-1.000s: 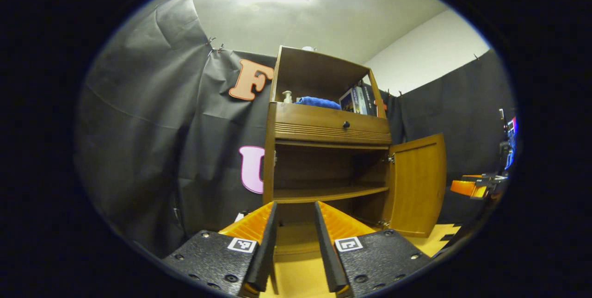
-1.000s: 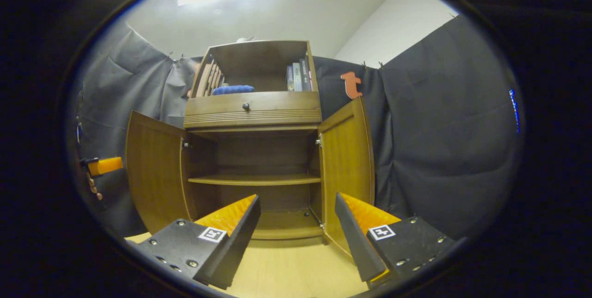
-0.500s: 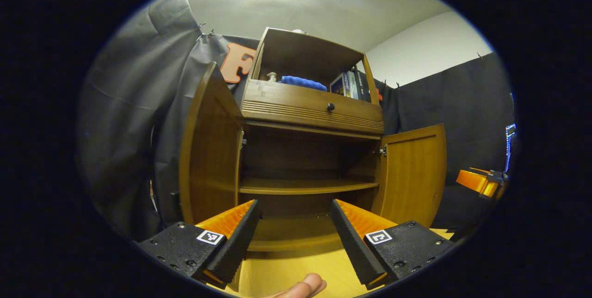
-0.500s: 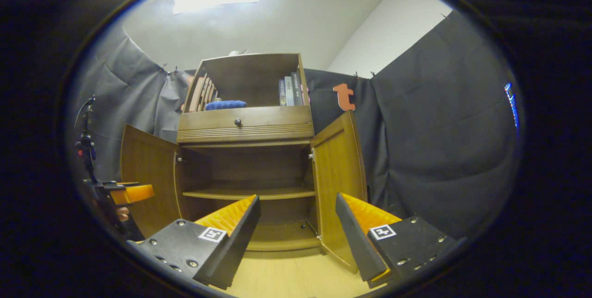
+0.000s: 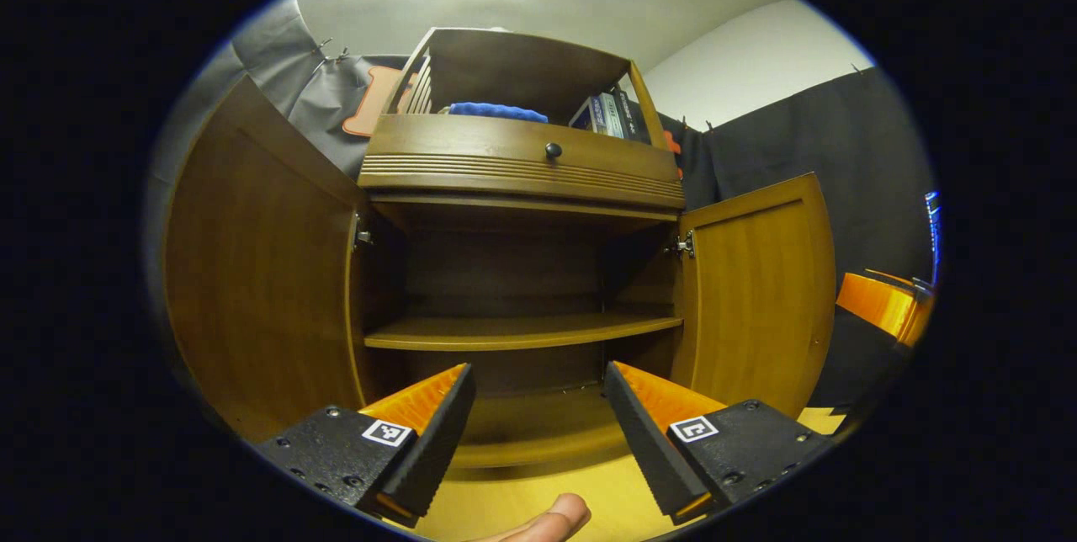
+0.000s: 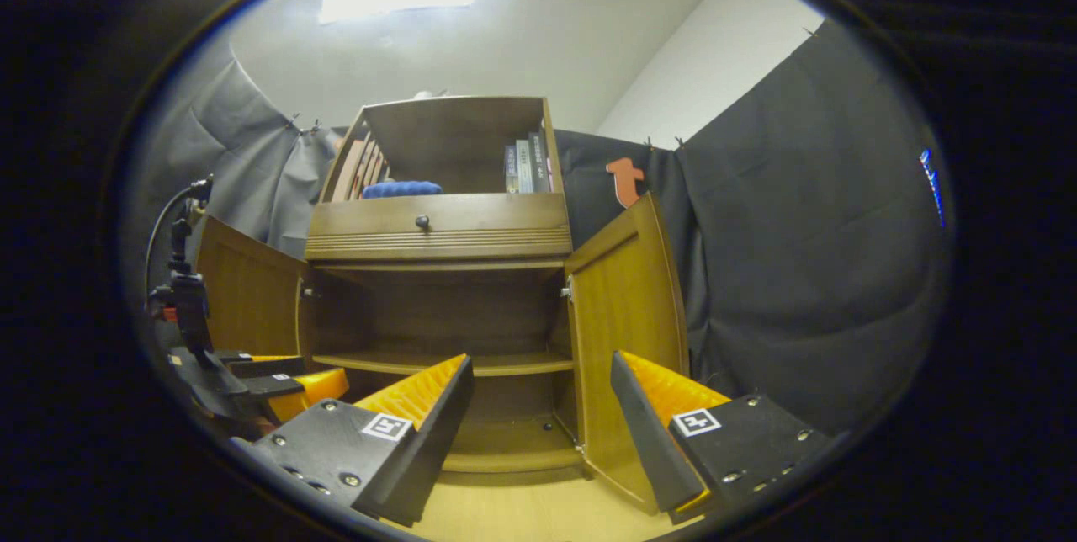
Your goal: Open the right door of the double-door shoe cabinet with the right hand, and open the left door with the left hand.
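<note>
Both doors of the shoe cabinet [image 5: 522,180] stand swung open; the task looks finished.

Left to right: left door [image 5: 261,273] wide open, left claw [image 5: 534,420] spread and holding nothing, right door [image 5: 757,289] open, right claw [image 6: 543,416] likewise spread; next, only backing both claws away. Count: two doors, one inner shelf [image 5: 517,330], one drawer knob [image 5: 553,150].

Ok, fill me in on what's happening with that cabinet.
A person holds a gripper in each hand in front of the wooden shoe cabinet. Both lower doors stand open: the left door is swung wide and the right door is swung out too, showing a bare inner shelf. The left gripper and the right gripper are both open and hold nothing, apart from the doors. Judged by that, the opening looks done.
</note>
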